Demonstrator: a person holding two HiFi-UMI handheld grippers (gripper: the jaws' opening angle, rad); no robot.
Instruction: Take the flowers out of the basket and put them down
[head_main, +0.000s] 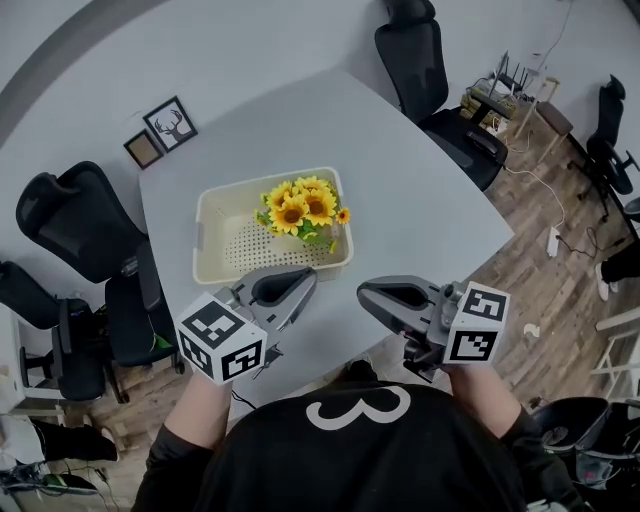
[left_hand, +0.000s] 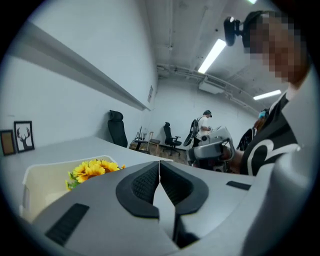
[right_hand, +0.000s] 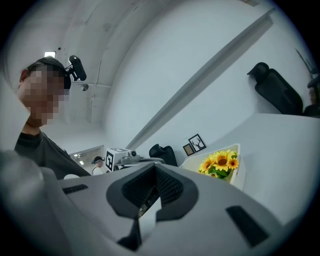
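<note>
A bunch of yellow sunflowers (head_main: 300, 208) lies in the right end of a cream plastic basket (head_main: 215, 200) on the pale table. Both grippers hover over the table's near edge, short of the basket. My left gripper (head_main: 308, 277) points at the basket's near wall, jaws shut and empty. My right gripper (head_main: 366, 294) sits to its right, also shut on nothing. In the left gripper view the jaws (left_hand: 159, 172) meet in a thin line, with the flowers (left_hand: 92, 170) ahead to the left. The right gripper view shows its closed jaws (right_hand: 155, 175), with the flowers (right_hand: 220, 162) in the basket (right_hand: 239, 167) ahead to the right.
Two small framed pictures (head_main: 168, 123) lean against the wall at the table's far left corner. Black office chairs stand at the left (head_main: 70, 220) and at the far right (head_main: 420, 60) of the table. Wooden floor with cables lies to the right.
</note>
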